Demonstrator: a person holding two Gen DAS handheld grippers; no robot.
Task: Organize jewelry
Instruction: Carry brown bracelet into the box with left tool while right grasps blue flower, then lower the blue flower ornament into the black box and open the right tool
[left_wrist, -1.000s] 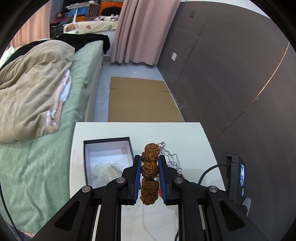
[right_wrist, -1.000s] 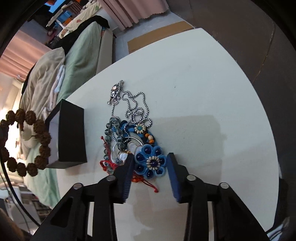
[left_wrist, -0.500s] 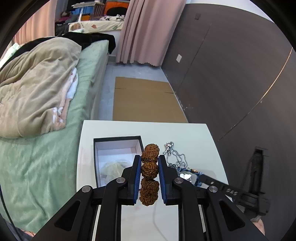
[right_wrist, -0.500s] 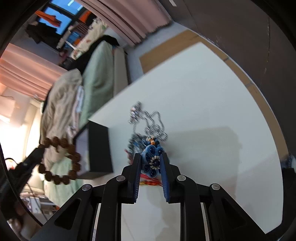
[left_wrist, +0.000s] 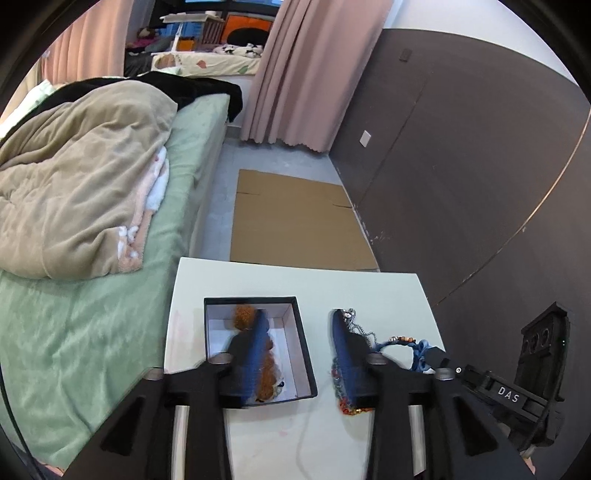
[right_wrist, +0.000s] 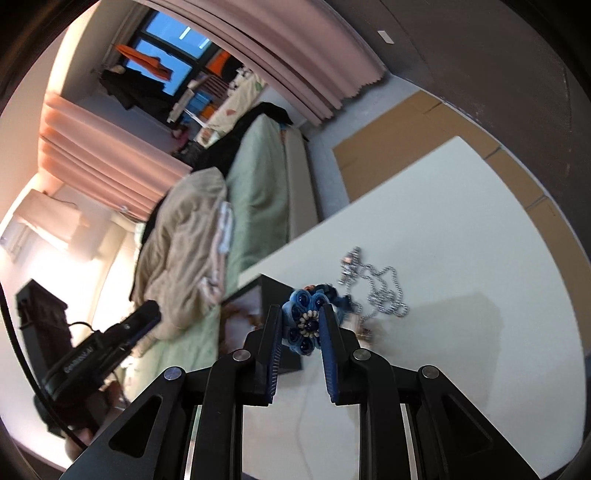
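My left gripper (left_wrist: 300, 345) is open wide above the white table (left_wrist: 388, 295). The brown bead bracelet (left_wrist: 267, 365) lies in the open black box (left_wrist: 306, 362), under my left finger. My right gripper (right_wrist: 301, 325) is shut on a blue flower necklace (right_wrist: 306, 325) and holds it above the table, near the box's edge (right_wrist: 271, 291). That gripper and the necklace's cord (left_wrist: 413, 345) show at the right of the left wrist view. A silver chain (right_wrist: 384, 291) and other jewelry (left_wrist: 345, 398) lie on the table beside the box.
A bed with a green sheet (left_wrist: 74, 332) and a beige blanket (left_wrist: 81, 192) runs along the table's left side. A dark wall (left_wrist: 461, 166) is on the right. Flat cardboard (left_wrist: 295, 218) lies on the floor beyond the table.
My left gripper has opened and the brown bead bracelet has dropped into the box. My right gripper has lifted the blue flower necklace off the pile and moved it toward the box.
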